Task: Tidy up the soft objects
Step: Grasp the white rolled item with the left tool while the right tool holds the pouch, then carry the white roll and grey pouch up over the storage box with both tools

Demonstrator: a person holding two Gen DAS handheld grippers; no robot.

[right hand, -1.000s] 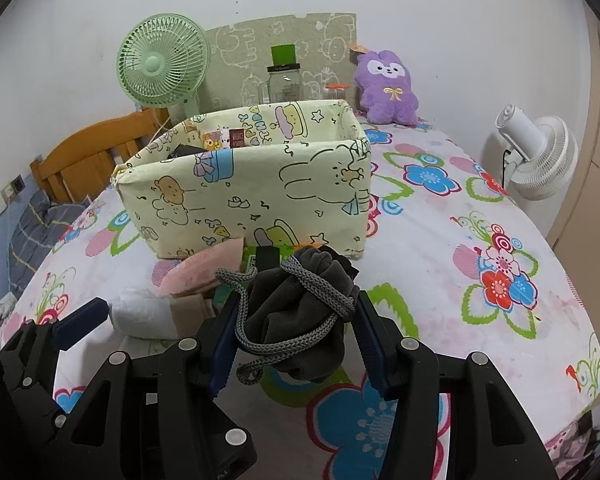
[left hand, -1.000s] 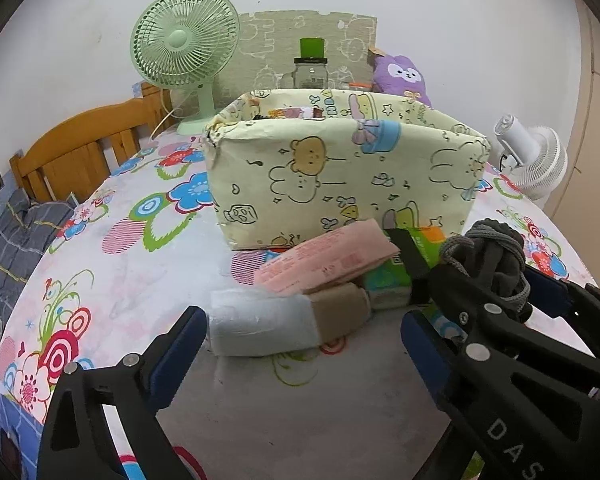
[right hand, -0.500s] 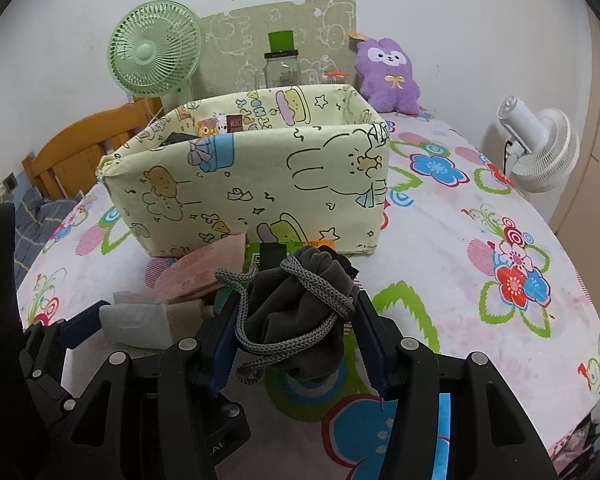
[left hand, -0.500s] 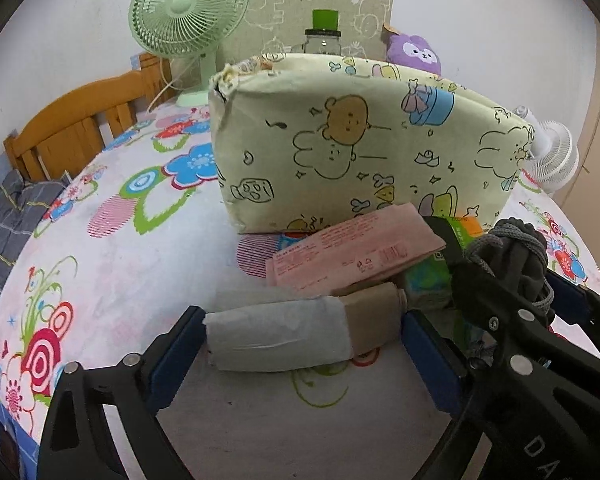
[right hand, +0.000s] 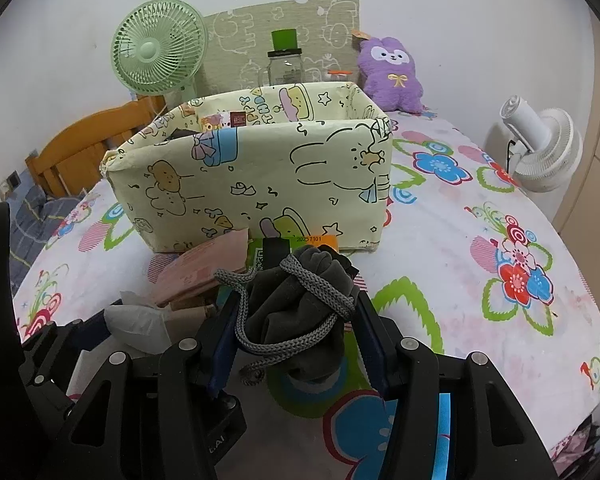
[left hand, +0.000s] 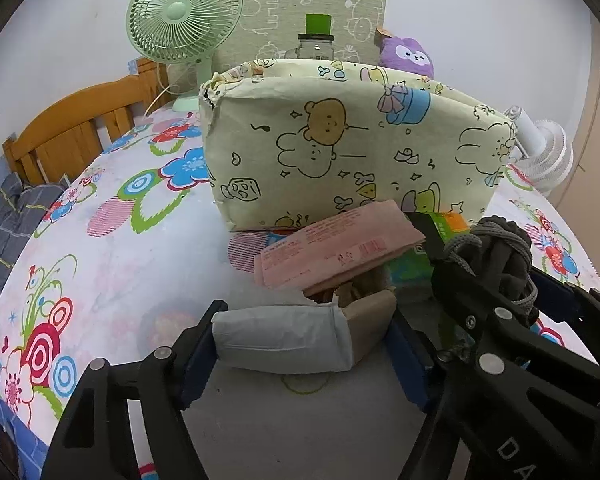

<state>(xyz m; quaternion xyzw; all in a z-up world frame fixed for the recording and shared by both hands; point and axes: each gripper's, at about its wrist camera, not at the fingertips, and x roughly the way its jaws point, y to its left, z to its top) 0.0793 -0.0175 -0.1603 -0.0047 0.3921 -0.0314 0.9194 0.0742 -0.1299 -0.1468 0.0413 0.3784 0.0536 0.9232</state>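
A white and tan soft packet (left hand: 284,336) lies crosswise on the floral bed sheet. My left gripper (left hand: 304,344) has its jaws closing on it, one blue pad against each end, and the tan end buckles. My right gripper (right hand: 296,332) is shut on a grey drawstring pouch (right hand: 300,304), which also shows in the left wrist view as the pouch (left hand: 496,256) just right of the packet. A pink packet (left hand: 340,248) and a green packet (left hand: 448,228) lean against the front of the cartoon-print fabric box (right hand: 260,176).
Behind the box stand a green fan (left hand: 184,16), a glass jar (right hand: 286,64) with a green lid and a purple plush (right hand: 392,72). A white fan (right hand: 540,152) sits off the bed's right edge. A wooden headboard (left hand: 72,128) borders the left.
My left gripper has moved in around the white and tan packet, and its jaws have narrowed onto the packet's ends. The right gripper still holds the pouch in the same place.
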